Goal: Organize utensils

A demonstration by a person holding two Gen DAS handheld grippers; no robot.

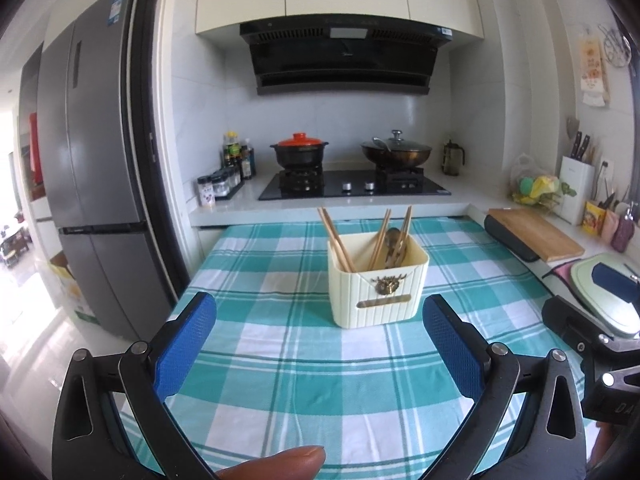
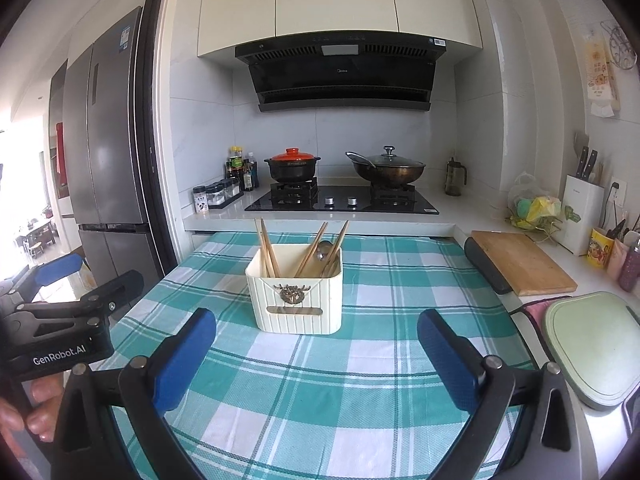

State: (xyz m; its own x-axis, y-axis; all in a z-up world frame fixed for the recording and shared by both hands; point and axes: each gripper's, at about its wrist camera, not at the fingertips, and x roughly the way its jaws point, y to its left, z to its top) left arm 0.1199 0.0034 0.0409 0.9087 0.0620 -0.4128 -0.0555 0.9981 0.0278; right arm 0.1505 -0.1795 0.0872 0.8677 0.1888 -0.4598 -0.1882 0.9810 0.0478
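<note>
A cream ribbed utensil holder (image 1: 378,286) (image 2: 296,298) with a brass stag emblem stands on the teal checked tablecloth (image 1: 304,392) (image 2: 340,392). Several wooden chopsticks (image 1: 336,240) (image 2: 268,246) and a metal spoon (image 1: 394,240) (image 2: 325,251) stand in it. My left gripper (image 1: 320,320) is open and empty, held in front of the holder. My right gripper (image 2: 316,336) is open and empty, just in front of the holder. The left gripper's body also shows at the left edge of the right wrist view (image 2: 60,320).
A gas hob (image 1: 352,188) with a red-lidded pot (image 1: 299,150) and a wok (image 1: 396,152) is behind the table. A wooden cutting board (image 2: 520,264), a green board (image 2: 596,352) and a knife block (image 2: 582,212) are on the right counter. A fridge (image 1: 92,168) stands left.
</note>
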